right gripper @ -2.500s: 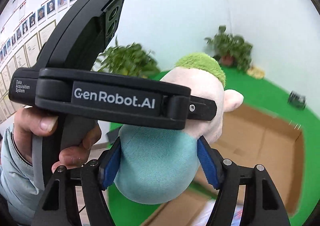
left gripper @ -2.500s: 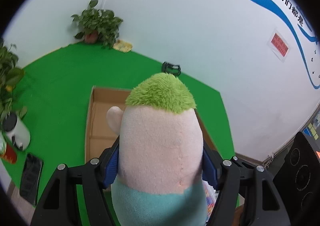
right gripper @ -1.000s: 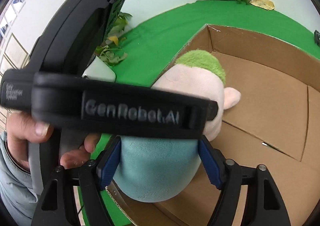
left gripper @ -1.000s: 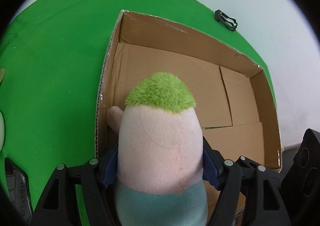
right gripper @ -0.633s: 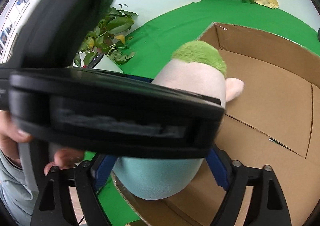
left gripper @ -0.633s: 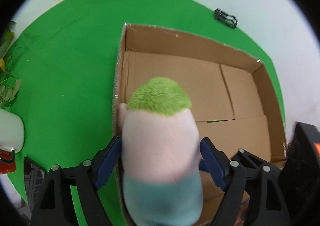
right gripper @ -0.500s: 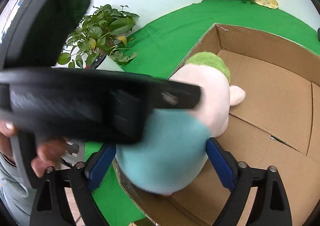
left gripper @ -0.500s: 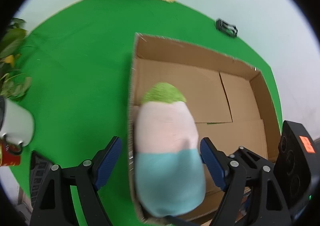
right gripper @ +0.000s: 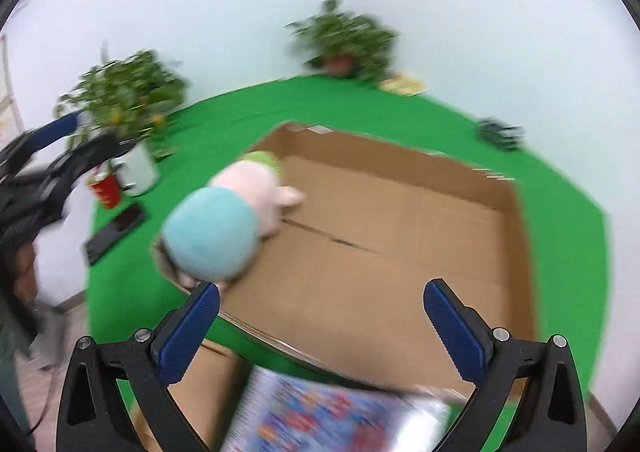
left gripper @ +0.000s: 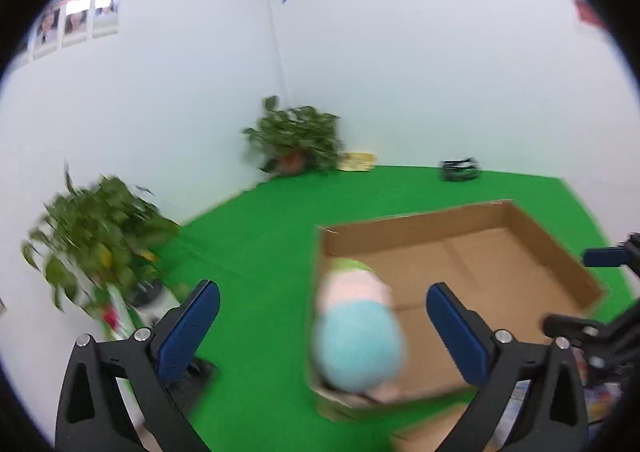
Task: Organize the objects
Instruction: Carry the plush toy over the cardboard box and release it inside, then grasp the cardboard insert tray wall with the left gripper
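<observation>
A plush toy point(left gripper: 356, 328) with green hair, a pink body and a blue bottom lies in the near left corner of the open cardboard box point(left gripper: 412, 221). It rests against the box wall point(right gripper: 404, 151), also seen as the plush toy point(right gripper: 224, 224) in the right wrist view. My left gripper point(left gripper: 323, 293) hangs above and back from it, jaws opening wide, pads clear of the toy. My right gripper point(right gripper: 322, 291) is over the box's near edge, jaws opening, nothing between them. The picture is blurred by motion.
The box sits on a green cloth point(right gripper: 256, 104). Two potted plants point(right gripper: 128, 88) point(right gripper: 348, 40), a white pot point(right gripper: 138, 168), a red cup point(right gripper: 106, 188) and a black phone point(right gripper: 114, 232) stand to the left. A colourful book point(right gripper: 320, 412) lies below the near edge. A small black object point(left gripper: 460, 170) sits far back.
Both grippers opened and let go of the plush toy, which dropped into the box's near left corner. Both hands pulled back and up, and the views now show the walls.
</observation>
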A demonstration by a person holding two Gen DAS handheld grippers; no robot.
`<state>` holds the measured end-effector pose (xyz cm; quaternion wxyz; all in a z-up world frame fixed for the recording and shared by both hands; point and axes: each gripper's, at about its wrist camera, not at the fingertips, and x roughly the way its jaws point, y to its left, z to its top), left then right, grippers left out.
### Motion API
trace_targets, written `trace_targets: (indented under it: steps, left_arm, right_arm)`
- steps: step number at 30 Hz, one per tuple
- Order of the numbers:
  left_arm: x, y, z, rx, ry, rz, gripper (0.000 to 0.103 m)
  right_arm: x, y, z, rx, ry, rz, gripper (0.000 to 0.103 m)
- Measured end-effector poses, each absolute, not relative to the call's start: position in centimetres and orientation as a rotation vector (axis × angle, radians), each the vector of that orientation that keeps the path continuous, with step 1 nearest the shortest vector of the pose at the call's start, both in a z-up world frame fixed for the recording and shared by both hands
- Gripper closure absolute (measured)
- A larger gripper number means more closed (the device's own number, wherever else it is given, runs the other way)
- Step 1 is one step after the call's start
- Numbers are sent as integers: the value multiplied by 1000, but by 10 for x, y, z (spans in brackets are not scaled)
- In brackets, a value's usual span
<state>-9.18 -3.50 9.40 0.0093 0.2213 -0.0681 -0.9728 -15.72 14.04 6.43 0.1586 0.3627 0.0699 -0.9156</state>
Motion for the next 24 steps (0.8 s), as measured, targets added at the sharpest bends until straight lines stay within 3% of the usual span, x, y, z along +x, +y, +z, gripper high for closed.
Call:
trace_targets:
  steps: [3, 7, 13, 15, 17, 19, 20, 22, 23, 24]
  left_arm:
    - [-66, -16, 88, 774, -122, -3077, 1]
    - [-35, -1, 82, 811, 22, -3072, 1]
    - [-14, 10, 73, 832, 29, -3033, 1]
    - [-12, 10, 70, 839, 23, -3022, 1]
    - [-11, 7, 69, 843, 40, -3020, 1]
    - [-9, 5, 69, 841, 65, -3025, 10]
    - [-9, 4, 67, 850, 69, -3025, 17]
    - [-8, 4, 63, 891, 81, -3034, 53]
    - [-8, 4, 61, 911, 91, -3039, 59]
    - [-8, 3, 59, 932, 103, -3040, 60]
  right_arm:
    - [-82, 185, 83, 1042, 171, -2664, 0]
    - [-55, 213, 76, 1053, 86, -2662, 0]
    - [-22, 224, 53, 1021, 87, -2664, 2]
    - [-15, 229, 52, 998, 73, -2676, 10]
    - [-10, 230, 52, 996, 81, -2681, 46]
    - [-4, 230, 53, 1004, 125, -2691, 64]
    - [-1, 229, 54, 1002, 139, -2688, 65]
    - [6, 231, 57, 989, 124, -2657, 59]
    - [9, 231, 58, 979, 123, -2650, 33]
    - [14, 232, 61, 961, 128, -2654, 14]
